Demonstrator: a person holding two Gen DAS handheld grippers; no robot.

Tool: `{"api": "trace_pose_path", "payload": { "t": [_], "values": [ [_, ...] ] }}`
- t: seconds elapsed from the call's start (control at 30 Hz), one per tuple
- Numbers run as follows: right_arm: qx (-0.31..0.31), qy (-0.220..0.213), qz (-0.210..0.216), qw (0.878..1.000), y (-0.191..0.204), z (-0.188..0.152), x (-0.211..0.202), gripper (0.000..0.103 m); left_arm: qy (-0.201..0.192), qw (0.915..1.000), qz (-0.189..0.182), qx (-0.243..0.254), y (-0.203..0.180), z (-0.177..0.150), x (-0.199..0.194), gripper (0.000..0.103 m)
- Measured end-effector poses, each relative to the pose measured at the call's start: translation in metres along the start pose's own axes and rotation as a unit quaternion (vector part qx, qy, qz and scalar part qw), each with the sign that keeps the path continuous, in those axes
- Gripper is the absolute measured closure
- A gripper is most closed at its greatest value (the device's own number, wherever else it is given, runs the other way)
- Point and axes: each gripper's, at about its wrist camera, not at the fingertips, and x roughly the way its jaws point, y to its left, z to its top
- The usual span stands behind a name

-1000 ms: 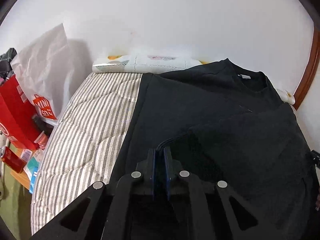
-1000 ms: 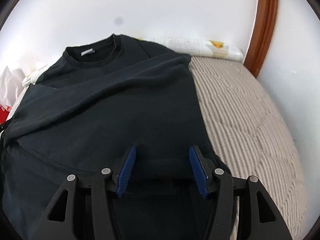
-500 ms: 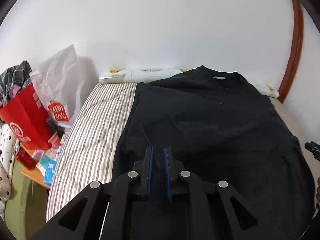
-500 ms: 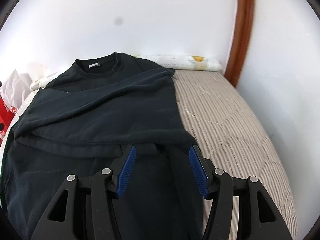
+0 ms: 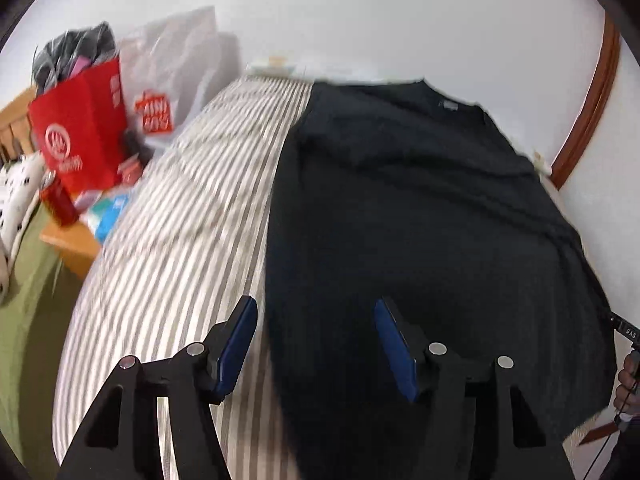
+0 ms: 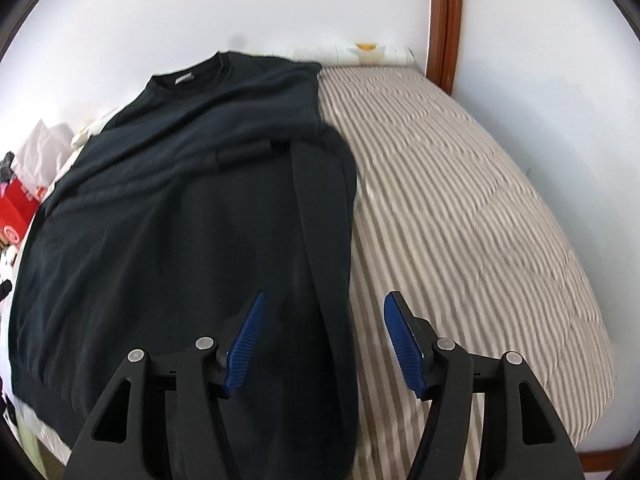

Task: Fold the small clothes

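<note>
A black long-sleeved top (image 5: 420, 216) lies flat on the striped bed, collar toward the wall; it also shows in the right wrist view (image 6: 180, 208). Both side edges look folded inward, and a sleeve (image 6: 320, 240) runs down its right side. My left gripper (image 5: 316, 320) is open and empty above the top's lower left edge. My right gripper (image 6: 324, 320) is open and empty above the lower right edge, over the sleeve.
The striped bed cover (image 5: 172, 232) extends left of the top and right of it (image 6: 460, 220). A red paper bag (image 5: 80, 136) and a white plastic bag (image 5: 168, 80) crowd the bedside at left. White wall and a brown wooden frame (image 6: 444, 20) stand behind.
My left gripper was shut on the top's fabric and has opened, letting it go. Both grippers have pulled back toward the near edge of the bed. The top has settled flat.
</note>
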Motion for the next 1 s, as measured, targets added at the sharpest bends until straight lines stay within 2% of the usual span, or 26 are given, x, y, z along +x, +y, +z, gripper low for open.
{"api": "trace_pose_path", "payload": {
  "t": [0.13, 0.3, 0.43, 0.5, 0.57, 0.6, 0.67, 0.7, 0.8, 1.0],
  "values": [
    [-0.016, -0.007, 0.017, 1.0, -0.003, -0.032, -0.006, 0.042, 0.0, 1.0, -0.005, -0.006, 0.01, -0.026, -0.006, 0.045],
    [-0.021, -0.02, 0.026, 0.999, 0.001, -0.052, -0.015, 0.042, -0.001, 0.9998, -0.017, 0.006, 0.005, -0.043, -0.016, 0.046],
    [-0.023, -0.037, 0.014, 0.999, 0.011, -0.057, -0.015, 0.042, -0.003, 0.9985, 0.005, 0.054, -0.015, -0.055, -0.019, 0.046],
    [-0.033, -0.043, 0.013, 0.998, 0.017, -0.056, -0.013, 0.044, -0.004, 0.9973, 0.013, 0.072, -0.021, -0.055, -0.019, 0.05],
    [-0.03, -0.048, 0.012, 0.998, 0.02, -0.052, -0.01, 0.05, -0.012, 0.9976, 0.016, 0.066, -0.022, -0.056, -0.019, 0.057],
    [-0.026, -0.048, 0.013, 0.998, 0.023, -0.051, -0.009, 0.057, -0.013, 0.9977, 0.019, 0.063, -0.023, -0.056, -0.019, 0.062],
    [-0.033, -0.039, 0.034, 0.998, 0.026, -0.047, -0.009, 0.091, -0.012, 0.9981, 0.016, 0.058, -0.024, -0.054, -0.02, 0.09],
    [-0.037, -0.036, 0.037, 0.998, 0.028, -0.046, -0.01, 0.092, -0.012, 0.9983, 0.015, 0.054, -0.024, -0.054, -0.021, 0.094],
    [-0.042, -0.04, 0.032, 0.998, 0.026, -0.044, -0.012, 0.094, -0.011, 0.9995, 0.002, 0.031, -0.018, -0.05, -0.024, 0.095],
    [-0.016, -0.077, 0.057, 0.995, 0.003, -0.047, -0.044, 0.096, -0.04, 0.9988, -0.023, 0.013, -0.016, -0.05, -0.054, 0.096]
  ]
}}
